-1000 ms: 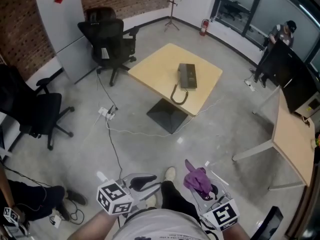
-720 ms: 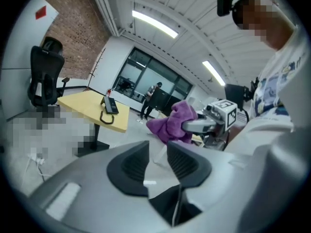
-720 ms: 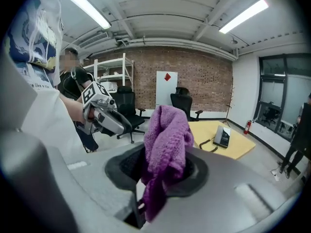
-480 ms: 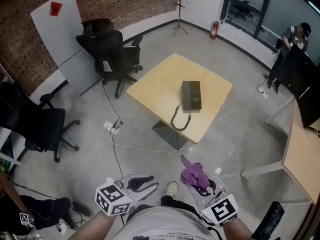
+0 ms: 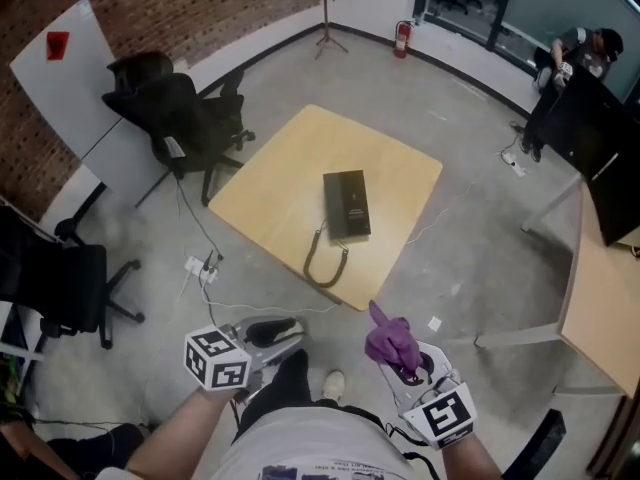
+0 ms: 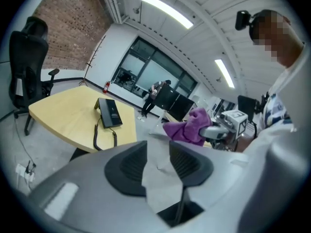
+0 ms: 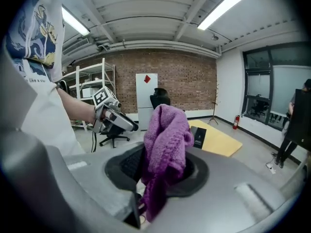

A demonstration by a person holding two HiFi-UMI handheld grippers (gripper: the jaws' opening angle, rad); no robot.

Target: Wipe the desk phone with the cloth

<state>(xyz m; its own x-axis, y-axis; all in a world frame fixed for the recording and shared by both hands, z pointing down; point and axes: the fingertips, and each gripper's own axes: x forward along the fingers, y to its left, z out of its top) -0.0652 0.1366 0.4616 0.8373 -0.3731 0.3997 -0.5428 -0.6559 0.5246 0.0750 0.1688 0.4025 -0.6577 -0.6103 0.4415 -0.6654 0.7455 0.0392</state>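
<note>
Right gripper [image 5: 412, 366]: at 5 o'clock in the head view, low and close to the person's body. Its fingers [image 7: 125, 165] are clamped on the purple cloth [image 5: 389, 339].
Cloth: bunched, standing up out of the right gripper's grip, a loose tail hanging below; carried in the air, touching nothing else.
Left gripper [image 5: 272, 332]: at 7 o'clock, level with the right one. Its fingers [image 6: 127, 167] are a little apart and opening; only floor shows through the gap, so it carries nothing.
Floor [image 5: 440, 258]: bare concrete between the person's shoe [image 5: 333, 382] and the table; a power strip [image 5: 197, 266] with cables lies at 10 o'clock.
Desk phone [image 5: 346, 205]: dark, flat on the wooden tabletop [image 5: 270, 183] at 12 o'clock, well apart from both grippers. Its coiled cord [image 5: 323, 265] loops over the near edge.
Beyond: black office chair [image 5: 172, 118] at 11 o'clock; fire extinguisher [image 5: 401, 39] by the far wall at 12 to 1 o'clock; a person [image 5: 580, 48] at 2 o'clock.
Done, by my reading: cloth picked up and gripped, nothing more.
Left to do: close the gap to the tabletop, bring cloth onto the phone, and do all the wiping; no contact with the phone yet.
</note>
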